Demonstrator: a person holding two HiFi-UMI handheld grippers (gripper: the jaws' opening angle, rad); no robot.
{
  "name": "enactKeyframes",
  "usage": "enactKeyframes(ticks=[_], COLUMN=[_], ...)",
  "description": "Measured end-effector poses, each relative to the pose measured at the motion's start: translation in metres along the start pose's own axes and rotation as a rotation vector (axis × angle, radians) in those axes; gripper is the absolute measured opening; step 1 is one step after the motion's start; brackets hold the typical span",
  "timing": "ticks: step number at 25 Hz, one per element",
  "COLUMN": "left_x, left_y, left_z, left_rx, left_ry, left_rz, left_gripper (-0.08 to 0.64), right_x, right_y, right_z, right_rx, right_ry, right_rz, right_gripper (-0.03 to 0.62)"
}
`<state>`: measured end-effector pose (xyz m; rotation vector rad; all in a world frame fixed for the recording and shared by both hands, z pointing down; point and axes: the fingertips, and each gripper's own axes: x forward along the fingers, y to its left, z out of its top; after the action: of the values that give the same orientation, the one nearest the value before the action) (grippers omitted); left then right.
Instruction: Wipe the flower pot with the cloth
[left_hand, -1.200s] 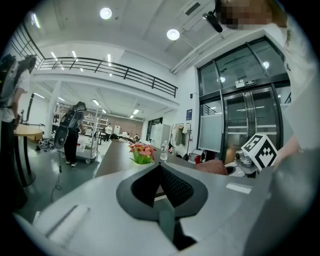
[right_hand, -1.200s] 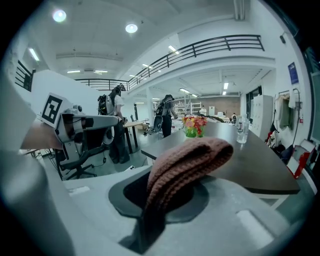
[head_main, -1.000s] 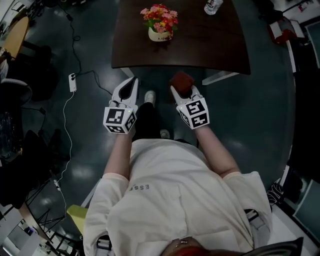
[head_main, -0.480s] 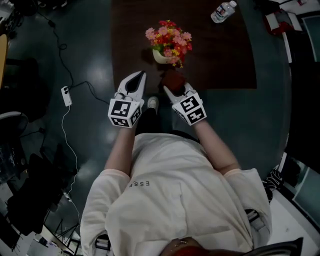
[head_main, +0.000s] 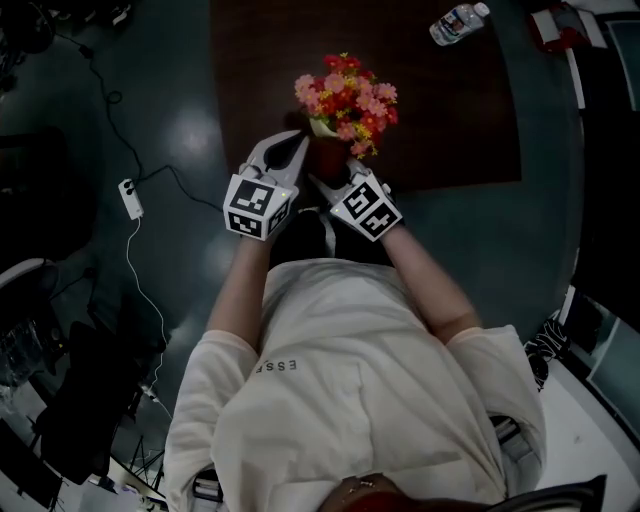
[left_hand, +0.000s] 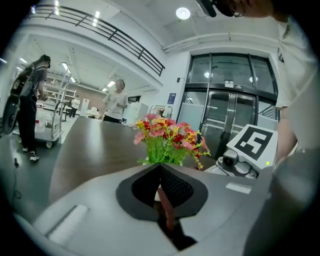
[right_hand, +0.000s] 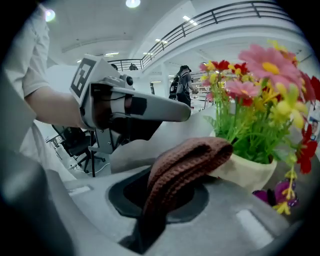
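Observation:
A cream flower pot (head_main: 318, 128) full of pink, red and yellow flowers (head_main: 346, 95) stands near the front edge of the dark brown table (head_main: 430, 110). My right gripper (head_main: 322, 176) is shut on a brown knitted cloth (head_main: 328, 156). In the right gripper view the cloth (right_hand: 186, 162) sticks out of the jaws and its end lies against the pot (right_hand: 248, 171). My left gripper (head_main: 298, 142) is shut and holds nothing, with its tips just left of the pot. The left gripper view shows the flowers (left_hand: 167, 137) right above the closed jaws, which hide most of the pot.
A plastic water bottle (head_main: 458, 22) lies at the table's far right. A white power strip (head_main: 128, 195) with its cable lies on the floor to the left. Two people (left_hand: 117, 102) stand far off beyond the table.
Both grippers have moved forward over the table's front edge and come closer together beside the pot. The cloth, once short of the table, is now at the pot.

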<state>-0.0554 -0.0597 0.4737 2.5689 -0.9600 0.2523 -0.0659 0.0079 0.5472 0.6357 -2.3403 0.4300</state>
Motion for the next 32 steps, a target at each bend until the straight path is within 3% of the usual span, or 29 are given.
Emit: enactKeyframes(ticks=[9, 18, 24, 32], left_x=[0.044, 0.051, 0.052, 0.053], left_y=[-0.025, -0.018, -0.017, -0.015], left_z=[-0.001, -0.009, -0.008, -0.006], left_rx=[0.041, 0.048, 0.001, -0.028], left_ry=[0.064, 0.091, 0.101, 0.107], left_rz=[-0.116, -0.095, -0.13, -0.132], left_gripper=[0.017, 0.015, 0.014, 0.012], right_x=[0.002, -0.002, -0.022, -0.048], right_y=[-0.014, -0.034, -0.075, -0.114], right_z=[-0.011, -0.023, -0.039, -0.058], right_rx=[0.052, 0.126, 0.299, 0.409], right_ry=[0.012, 0.011, -0.001, -0.011], right_rz=[0.044, 0.023, -0.042, -0.054], right_gripper=[0.044, 0.046, 0.048, 0.049])
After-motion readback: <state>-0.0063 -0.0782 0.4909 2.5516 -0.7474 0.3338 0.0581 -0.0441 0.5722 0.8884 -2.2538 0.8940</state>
